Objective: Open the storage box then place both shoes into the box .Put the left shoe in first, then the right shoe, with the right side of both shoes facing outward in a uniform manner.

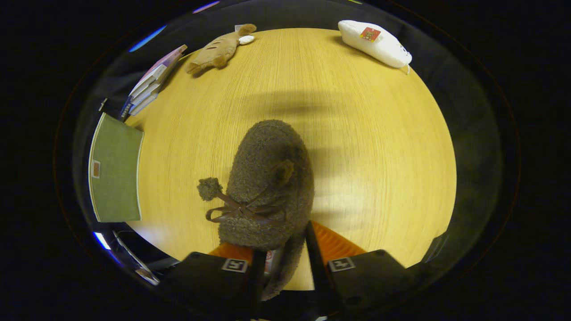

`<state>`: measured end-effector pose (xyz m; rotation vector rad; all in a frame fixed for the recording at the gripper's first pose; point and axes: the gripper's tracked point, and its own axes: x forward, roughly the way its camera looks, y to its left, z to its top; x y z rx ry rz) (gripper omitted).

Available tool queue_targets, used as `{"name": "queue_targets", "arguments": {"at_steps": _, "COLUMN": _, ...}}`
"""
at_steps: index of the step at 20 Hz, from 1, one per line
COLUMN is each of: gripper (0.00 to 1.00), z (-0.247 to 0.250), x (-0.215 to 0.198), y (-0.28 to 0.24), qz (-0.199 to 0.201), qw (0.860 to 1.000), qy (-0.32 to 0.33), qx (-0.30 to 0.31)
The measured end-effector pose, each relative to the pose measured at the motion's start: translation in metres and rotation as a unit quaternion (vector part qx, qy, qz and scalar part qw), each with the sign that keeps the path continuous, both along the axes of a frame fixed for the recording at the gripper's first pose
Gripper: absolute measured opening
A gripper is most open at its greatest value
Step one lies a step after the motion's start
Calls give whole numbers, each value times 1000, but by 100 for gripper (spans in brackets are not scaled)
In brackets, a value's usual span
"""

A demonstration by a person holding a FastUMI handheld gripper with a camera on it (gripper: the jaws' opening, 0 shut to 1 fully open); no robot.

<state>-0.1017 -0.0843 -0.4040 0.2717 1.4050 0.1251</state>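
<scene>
Claw (285, 263) at lower centre of the frame is clamped on the heel edge of a fuzzy brown shoe (267, 187), both fingers pressing the rim. Shoe hangs or rests above the wooden table (357, 133), toe pointing away, bow on its left flank. Green storage box (115, 169) sits at left of frame. Judged step: carrying a shoe toward the box. Next move calls for swinging left while keeping the shoe's orientation.

The hand-held gripper (285, 263) has two blocky housings, each bearing a small square black-and-white marker on top.
</scene>
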Motion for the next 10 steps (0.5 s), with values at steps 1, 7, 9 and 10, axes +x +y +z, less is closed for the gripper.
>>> {"name": "queue_targets", "arguments": {"at_steps": 1, "gripper": 32, "z": 0, "x": 2, "y": -7, "qz": 1, "qw": 1000, "qy": -4, "qx": -12}}
{"name": "queue_targets", "arguments": {"at_steps": 7, "gripper": 5, "z": 20, "x": -1, "y": -3, "qz": -28, "qw": 999, "qy": -12, "qx": 14}}
{"name": "queue_targets", "arguments": {"at_steps": 9, "gripper": 5, "z": 37, "x": 1, "y": 6, "qz": -40, "qw": 999, "qy": -20, "qx": 29}}
{"name": "queue_targets", "arguments": {"at_steps": 10, "gripper": 5, "z": 46, "x": 3, "y": 10, "qz": -43, "qw": 998, "qy": -26, "qx": 34}}
